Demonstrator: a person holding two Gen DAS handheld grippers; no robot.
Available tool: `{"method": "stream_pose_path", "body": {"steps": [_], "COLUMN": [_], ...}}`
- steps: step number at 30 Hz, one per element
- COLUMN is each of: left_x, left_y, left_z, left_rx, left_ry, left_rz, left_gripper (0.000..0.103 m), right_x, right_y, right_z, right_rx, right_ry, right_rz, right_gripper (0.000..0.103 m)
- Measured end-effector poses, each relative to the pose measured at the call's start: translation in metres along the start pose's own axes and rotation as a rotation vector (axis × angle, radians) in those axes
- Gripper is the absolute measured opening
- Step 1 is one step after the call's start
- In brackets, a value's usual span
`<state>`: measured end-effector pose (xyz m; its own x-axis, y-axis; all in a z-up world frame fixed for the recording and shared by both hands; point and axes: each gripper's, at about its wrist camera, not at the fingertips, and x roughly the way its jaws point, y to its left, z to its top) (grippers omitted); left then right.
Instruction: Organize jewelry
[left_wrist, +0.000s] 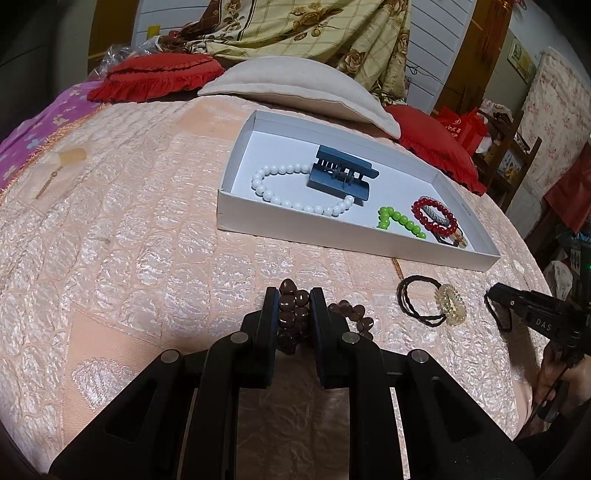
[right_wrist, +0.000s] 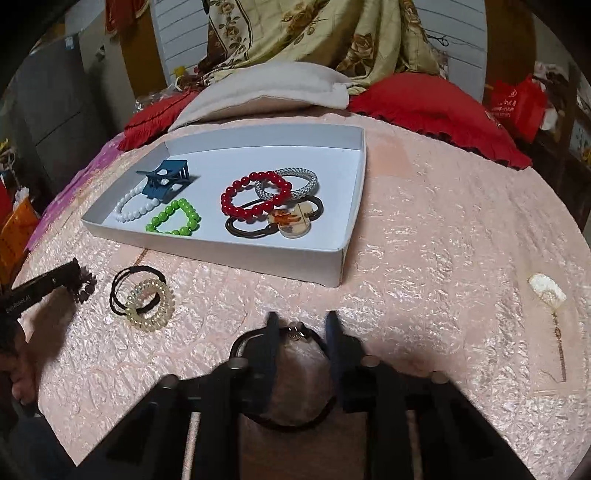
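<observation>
My left gripper (left_wrist: 293, 295) is shut on a brown bead bracelet (left_wrist: 291, 317) lying on the pink quilt; the bracelet trails to the right (left_wrist: 354, 314). My right gripper (right_wrist: 301, 321) is open around a dark hair tie with a small metal charm (right_wrist: 297, 330) on the quilt. A white shallow box (left_wrist: 236, 218) (right_wrist: 258, 258) holds a white bead bracelet (left_wrist: 280, 201), a blue claw clip (left_wrist: 341, 173), a green bead bracelet (right_wrist: 175, 218), a red bead bracelet (right_wrist: 255, 197), a silver bangle (right_wrist: 291, 181) and a brown hair tie with a round charm (right_wrist: 291, 221).
A black hair tie with a clear spiral coil (right_wrist: 146, 301) (left_wrist: 448, 299) lies on the quilt between the grippers. A bagged earring (right_wrist: 548, 291) lies at the right, another packet (left_wrist: 72, 157) at the far left. Beige and red pillows (right_wrist: 436, 99) lie behind the box.
</observation>
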<state>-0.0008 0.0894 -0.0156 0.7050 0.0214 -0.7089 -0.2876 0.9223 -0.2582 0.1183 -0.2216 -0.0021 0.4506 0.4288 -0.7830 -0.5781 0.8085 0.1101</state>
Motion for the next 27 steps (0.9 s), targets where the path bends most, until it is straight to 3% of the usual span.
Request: {"method": "stream_pose_path", "body": {"steps": [1, 13, 20, 27], "left_x": [0.0, 0.003, 0.003, 0.003], "left_y": [0.0, -0.001, -0.002, -0.003], "left_z": [0.0, 0.0, 0.0, 0.0], "left_rx": [0.001, 0.007, 0.015, 0.019], "left_ry": [0.0, 0.018, 0.017, 0.017], "left_rz": [0.0, 0.012, 0.022, 0.025], "left_gripper": [0.015, 0.016, 0.016, 0.016], "right_x": [-0.001, -0.045, -0.047, -0.05], "right_y": [0.001, 0.029, 0.054, 0.048], "right_z": [-0.001, -0.011, -0.016, -0.016], "right_rx": [-0.006, 0.022, -0.038, -0.007], "right_ry": [-0.001, -0.116, -0.113, -0.128], "right_rz": [-0.007, 0.067, 0.095, 0.085], "right_gripper": [0.005, 0.005, 0.005, 0.005]}}
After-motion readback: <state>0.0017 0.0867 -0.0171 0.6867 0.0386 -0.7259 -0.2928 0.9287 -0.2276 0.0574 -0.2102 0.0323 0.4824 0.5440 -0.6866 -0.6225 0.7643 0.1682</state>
